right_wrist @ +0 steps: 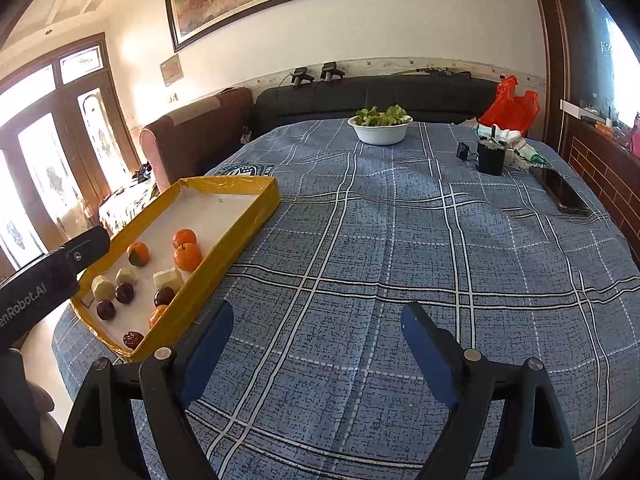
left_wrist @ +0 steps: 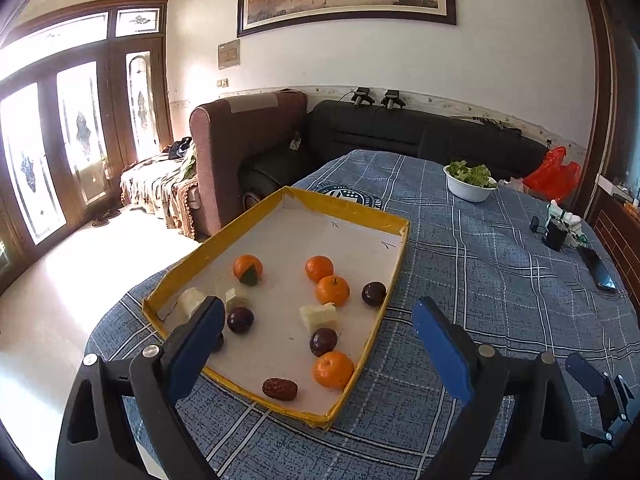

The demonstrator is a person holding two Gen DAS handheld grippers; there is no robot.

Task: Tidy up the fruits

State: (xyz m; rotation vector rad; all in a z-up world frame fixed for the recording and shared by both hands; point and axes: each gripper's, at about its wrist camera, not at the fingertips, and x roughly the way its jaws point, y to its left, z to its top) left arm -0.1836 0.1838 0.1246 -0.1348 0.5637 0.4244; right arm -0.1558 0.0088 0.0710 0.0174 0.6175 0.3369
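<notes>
A yellow-rimmed tray (left_wrist: 344,209) with a white floor lies on the left part of the table. In it are several oranges, one near the front corner (left_wrist: 333,370), three dark plums, one in the middle (left_wrist: 323,342), a red date (left_wrist: 280,389) and pale fruit chunks (left_wrist: 318,316). My left gripper (left_wrist: 318,308) hovers open over the tray's near half, with nothing between its fingers. My right gripper (right_wrist: 318,312) stands open over bare cloth to the right of the tray (right_wrist: 240,220). The left gripper's body (right_wrist: 52,272) shows at that view's left edge.
The table wears a blue plaid cloth (right_wrist: 380,240). At its far side stand a white bowl of greens (right_wrist: 380,128), a red bag (right_wrist: 512,106), a black cup (right_wrist: 490,158) and a phone (right_wrist: 562,192). Sofas lie beyond the table.
</notes>
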